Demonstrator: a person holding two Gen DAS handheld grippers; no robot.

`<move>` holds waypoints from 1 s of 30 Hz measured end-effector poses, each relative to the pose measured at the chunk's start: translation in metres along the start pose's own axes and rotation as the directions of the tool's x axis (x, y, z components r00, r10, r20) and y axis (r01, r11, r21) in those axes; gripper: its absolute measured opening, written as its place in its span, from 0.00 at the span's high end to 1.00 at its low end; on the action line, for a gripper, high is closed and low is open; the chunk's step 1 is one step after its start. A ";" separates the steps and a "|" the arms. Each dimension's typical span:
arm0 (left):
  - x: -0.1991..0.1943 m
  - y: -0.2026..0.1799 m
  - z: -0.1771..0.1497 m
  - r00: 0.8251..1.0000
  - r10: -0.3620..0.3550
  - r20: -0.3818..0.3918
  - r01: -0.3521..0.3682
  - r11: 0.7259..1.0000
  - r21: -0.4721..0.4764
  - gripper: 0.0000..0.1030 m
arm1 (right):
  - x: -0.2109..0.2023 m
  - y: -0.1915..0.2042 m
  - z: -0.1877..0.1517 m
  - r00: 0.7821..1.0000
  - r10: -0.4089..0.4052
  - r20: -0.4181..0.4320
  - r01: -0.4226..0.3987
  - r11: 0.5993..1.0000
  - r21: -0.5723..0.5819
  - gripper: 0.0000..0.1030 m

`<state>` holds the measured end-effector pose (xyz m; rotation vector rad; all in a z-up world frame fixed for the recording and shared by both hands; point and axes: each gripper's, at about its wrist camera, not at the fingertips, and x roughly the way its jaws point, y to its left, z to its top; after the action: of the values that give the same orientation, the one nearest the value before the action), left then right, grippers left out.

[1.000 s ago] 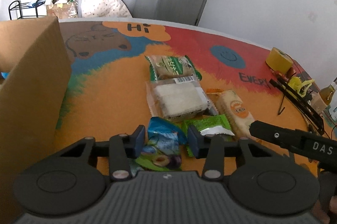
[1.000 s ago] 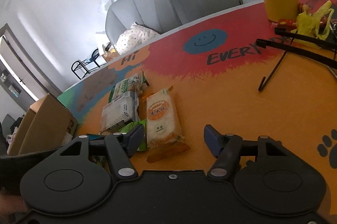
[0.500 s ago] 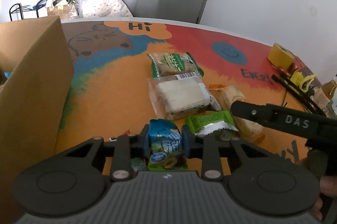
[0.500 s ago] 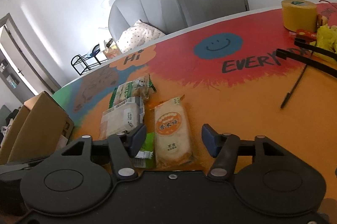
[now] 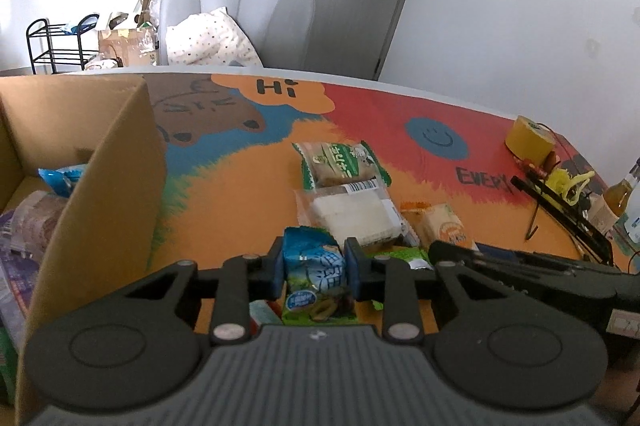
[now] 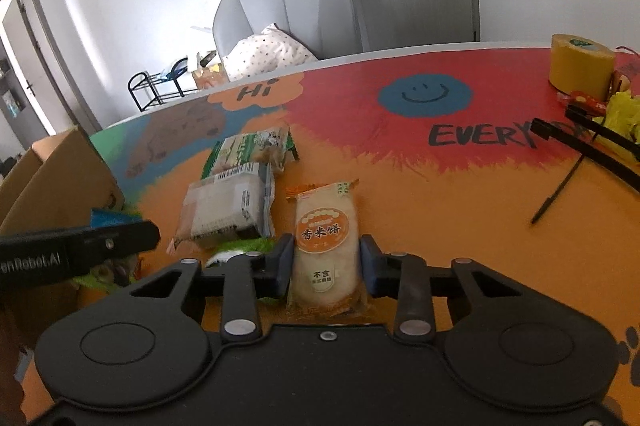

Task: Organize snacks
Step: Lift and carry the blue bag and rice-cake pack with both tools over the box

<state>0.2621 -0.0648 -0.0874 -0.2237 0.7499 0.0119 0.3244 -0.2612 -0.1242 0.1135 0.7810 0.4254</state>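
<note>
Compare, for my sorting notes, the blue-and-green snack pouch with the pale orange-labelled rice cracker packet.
The blue-and-green snack pouch is pinched in the left tongs; the pale orange-labelled rice cracker packet lies flat between the closing right tongs. The pouch looks crumpled, the packet smooth. Both are sealed.

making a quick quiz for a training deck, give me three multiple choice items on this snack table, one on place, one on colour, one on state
1. Where is the cardboard box in the left wrist view?
A. left of the snacks
B. right of the tape roll
C. on the chair

2. What colour is the tape roll?
A. blue
B. yellow
C. white

3. What sits between the left claw's pads?
A. nothing
B. a bottle
C. the blue and green packet

Answers: 1 A, its wall fills the left edge. 2 B, a yellow roll on the red patch. 3 C, both pads press its sides.
</note>
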 end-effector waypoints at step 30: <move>-0.028 0.013 -0.006 0.999 -0.040 0.032 0.041 0.999 -0.025 0.72 | -0.028 0.009 -0.022 0.991 -0.133 -0.017 0.132 0.990 -0.049 0.67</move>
<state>0.2357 -0.0519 -0.0752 -0.2624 0.7143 -0.0135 0.2887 -0.2660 -0.1195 0.0126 0.7929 0.3197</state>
